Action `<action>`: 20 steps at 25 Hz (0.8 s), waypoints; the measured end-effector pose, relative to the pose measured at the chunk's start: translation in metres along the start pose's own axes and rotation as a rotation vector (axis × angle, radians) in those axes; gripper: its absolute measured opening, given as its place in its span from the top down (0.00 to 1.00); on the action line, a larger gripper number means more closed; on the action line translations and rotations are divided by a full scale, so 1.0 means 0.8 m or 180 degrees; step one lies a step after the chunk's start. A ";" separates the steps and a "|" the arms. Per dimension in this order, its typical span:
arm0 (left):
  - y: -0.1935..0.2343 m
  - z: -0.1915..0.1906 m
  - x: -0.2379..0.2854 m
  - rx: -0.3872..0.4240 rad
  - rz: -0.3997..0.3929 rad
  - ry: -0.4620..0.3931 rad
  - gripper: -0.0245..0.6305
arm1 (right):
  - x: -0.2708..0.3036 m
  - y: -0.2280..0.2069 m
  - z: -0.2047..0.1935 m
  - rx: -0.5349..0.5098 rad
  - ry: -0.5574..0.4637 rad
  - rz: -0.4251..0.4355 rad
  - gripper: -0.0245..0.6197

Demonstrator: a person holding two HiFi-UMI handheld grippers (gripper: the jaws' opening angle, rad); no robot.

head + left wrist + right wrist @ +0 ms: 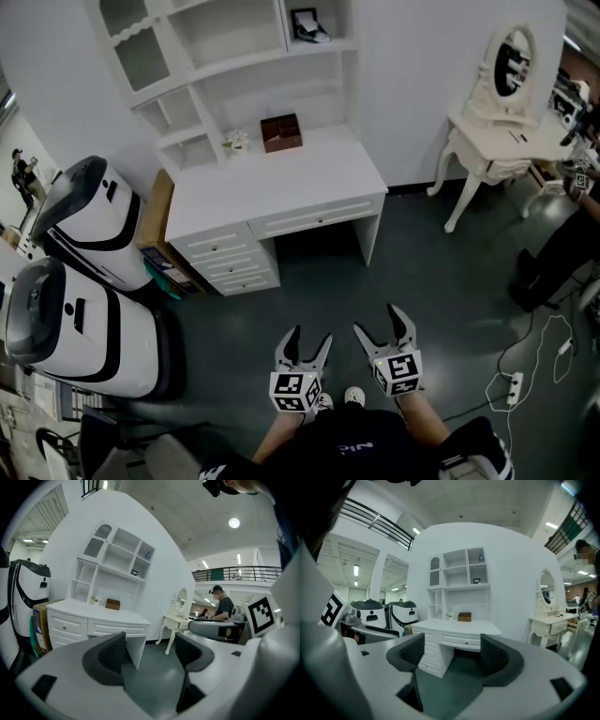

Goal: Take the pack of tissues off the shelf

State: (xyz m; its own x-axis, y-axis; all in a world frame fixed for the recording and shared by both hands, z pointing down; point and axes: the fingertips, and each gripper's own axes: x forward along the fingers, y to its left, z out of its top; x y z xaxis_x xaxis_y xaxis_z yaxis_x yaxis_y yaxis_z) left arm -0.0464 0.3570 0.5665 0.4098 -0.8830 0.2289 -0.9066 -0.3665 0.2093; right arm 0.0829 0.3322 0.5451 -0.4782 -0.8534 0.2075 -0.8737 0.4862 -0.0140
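A white desk (272,192) with a shelf hutch (234,56) stands against the wall ahead of me. In the hutch's upper right compartment lies a small dark-and-white item (307,25), possibly the pack of tissues; the right gripper view shows it as a small dark shape (476,581). On the desktop sit a brown box (281,132) and a tiny plant (235,142). Well short of the desk, both grippers hang over the dark floor. The left gripper (307,342) and the right gripper (382,323) are open, and both gripper views show nothing between the jaws.
Two white machines with black tops (89,220) (75,323) stand left of the desk, with a cardboard box (155,220) between them and it. A white vanity table with an oval mirror (497,122) is at right. A person (562,244) stands there; a power strip and cables (514,384) lie on the floor.
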 end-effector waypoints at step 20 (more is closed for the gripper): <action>0.033 -0.013 -0.011 0.0082 -0.0195 0.0165 0.43 | 0.004 0.027 -0.025 0.0080 0.0045 -0.0244 0.36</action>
State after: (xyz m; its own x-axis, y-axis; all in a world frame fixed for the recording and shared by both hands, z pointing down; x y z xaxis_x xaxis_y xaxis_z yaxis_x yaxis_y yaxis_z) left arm -0.0732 0.3583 0.5797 0.4686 -0.8426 0.2655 -0.8817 -0.4273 0.2001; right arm 0.0641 0.3440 0.5647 -0.4087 -0.8851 0.2227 -0.9098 0.4145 -0.0220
